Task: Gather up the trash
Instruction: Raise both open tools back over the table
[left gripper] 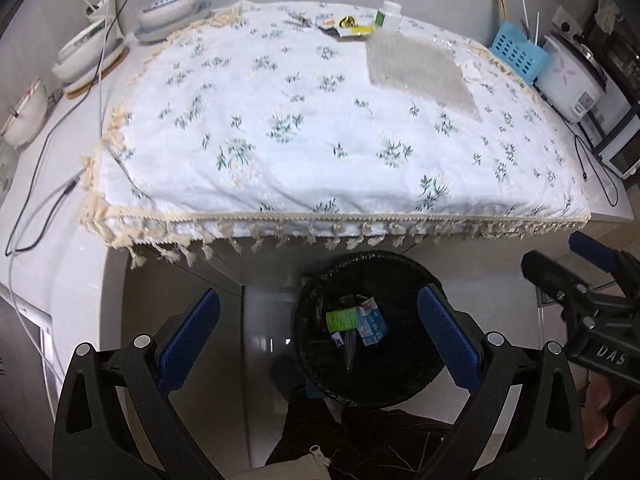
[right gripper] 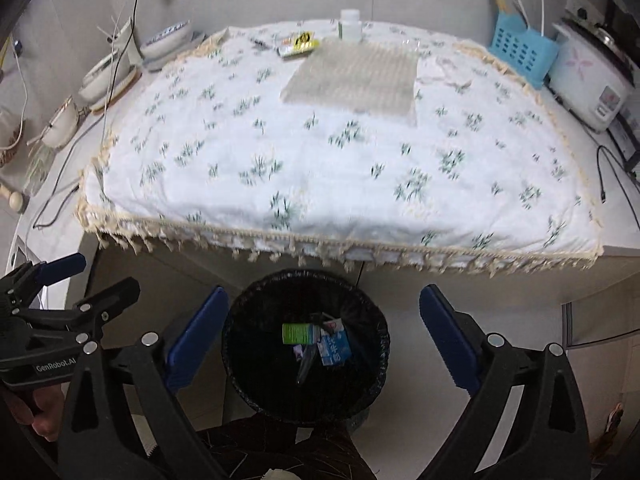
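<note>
Both tongs hang over a black trash bin that stands on the floor, just in front of the bench. The right tongs are wide open, with nothing between the blue pads. The left tongs are wide open too, and they hold nothing.

Down in the bin lie a green box, a small blue and white carton and a thin dark thing that may be a pen; it is too dim in there to be sure.

A white cloth with little green flowers covers the bench. More trash sits at its far edge: a sheet of bubble wrap, a yellow and black wrapper just left of it, and a small white bottle standing behind it. A crumpled white bit lies just right of the bubble wrap.

Bowls sit on the left of the bench. A blue basket and a white rice cooker sit on the right.
</note>
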A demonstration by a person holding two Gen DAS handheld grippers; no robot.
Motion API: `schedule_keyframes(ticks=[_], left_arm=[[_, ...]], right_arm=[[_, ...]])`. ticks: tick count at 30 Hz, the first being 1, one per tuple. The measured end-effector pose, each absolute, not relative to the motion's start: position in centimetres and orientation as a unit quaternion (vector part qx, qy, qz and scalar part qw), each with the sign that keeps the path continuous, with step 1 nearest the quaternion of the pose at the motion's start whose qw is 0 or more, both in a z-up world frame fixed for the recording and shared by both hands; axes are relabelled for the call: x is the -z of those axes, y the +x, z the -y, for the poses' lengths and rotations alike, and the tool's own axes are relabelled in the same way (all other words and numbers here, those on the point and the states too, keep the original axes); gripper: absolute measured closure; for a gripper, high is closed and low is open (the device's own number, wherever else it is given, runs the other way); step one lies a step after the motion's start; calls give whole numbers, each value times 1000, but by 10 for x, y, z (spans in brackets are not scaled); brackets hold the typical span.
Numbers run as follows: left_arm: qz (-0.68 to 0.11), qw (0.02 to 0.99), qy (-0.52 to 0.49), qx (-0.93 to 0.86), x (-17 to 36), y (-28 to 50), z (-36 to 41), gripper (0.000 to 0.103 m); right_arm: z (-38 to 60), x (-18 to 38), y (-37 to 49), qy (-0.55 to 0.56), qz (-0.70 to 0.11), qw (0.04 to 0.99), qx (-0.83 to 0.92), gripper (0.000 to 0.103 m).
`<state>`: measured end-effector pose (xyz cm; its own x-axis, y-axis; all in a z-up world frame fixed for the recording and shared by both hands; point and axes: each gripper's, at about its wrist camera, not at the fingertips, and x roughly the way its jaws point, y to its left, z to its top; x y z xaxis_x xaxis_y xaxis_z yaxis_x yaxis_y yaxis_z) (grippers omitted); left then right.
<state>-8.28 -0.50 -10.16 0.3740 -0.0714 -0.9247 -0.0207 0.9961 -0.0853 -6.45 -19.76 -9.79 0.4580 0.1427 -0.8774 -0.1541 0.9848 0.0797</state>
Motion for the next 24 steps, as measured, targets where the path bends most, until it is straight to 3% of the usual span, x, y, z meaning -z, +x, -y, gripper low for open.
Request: schedule_keyframes(ticks=[24], left_arm=[[-531,844,-25,72,38,-14,-18,6]], right_arm=[[187,22,-16,8,-464,885,-25,10]])
